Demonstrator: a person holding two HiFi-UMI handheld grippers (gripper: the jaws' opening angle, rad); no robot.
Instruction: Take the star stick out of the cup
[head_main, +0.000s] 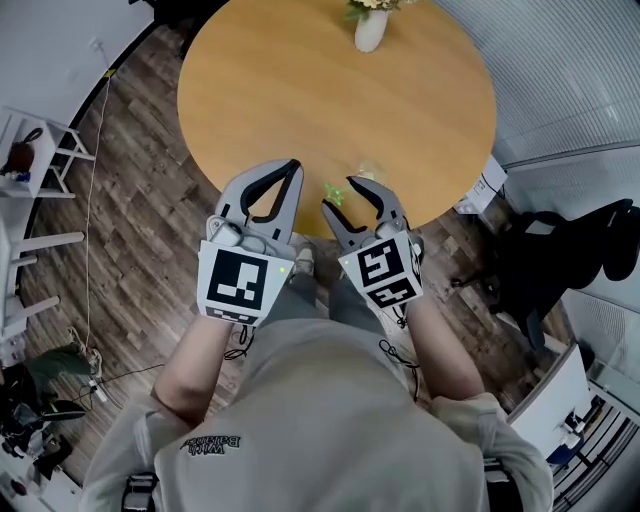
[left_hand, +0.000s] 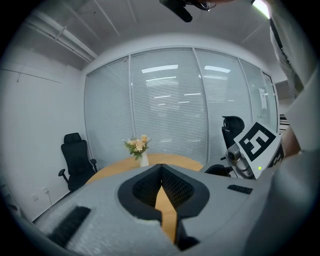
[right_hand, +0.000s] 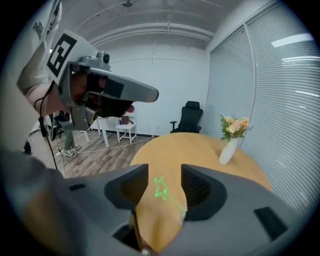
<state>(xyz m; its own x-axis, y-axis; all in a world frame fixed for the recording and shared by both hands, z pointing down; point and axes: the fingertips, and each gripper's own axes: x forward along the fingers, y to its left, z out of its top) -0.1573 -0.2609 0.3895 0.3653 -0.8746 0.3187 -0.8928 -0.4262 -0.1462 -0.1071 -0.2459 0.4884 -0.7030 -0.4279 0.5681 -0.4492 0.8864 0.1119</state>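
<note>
Seen from above, a person stands at the near edge of a round wooden table, holding one claw in each hand. The left claw is pressed together, its dark tips meeting over the table's edge, with nothing between them. The right claw is spread wide. The green star stick sits in the gap between its tips, at the near edge of the table. In the right gripper view the star shows between the two padded jaws, clear of both, and its thin stem slants down toward the right-hand jaw. Whether the stem touches that jaw cannot be told. At the far side of the table stands a white vase of pale flowers. Wood-plank floor surrounds the table, and a black office chair stands to the right.
</note>
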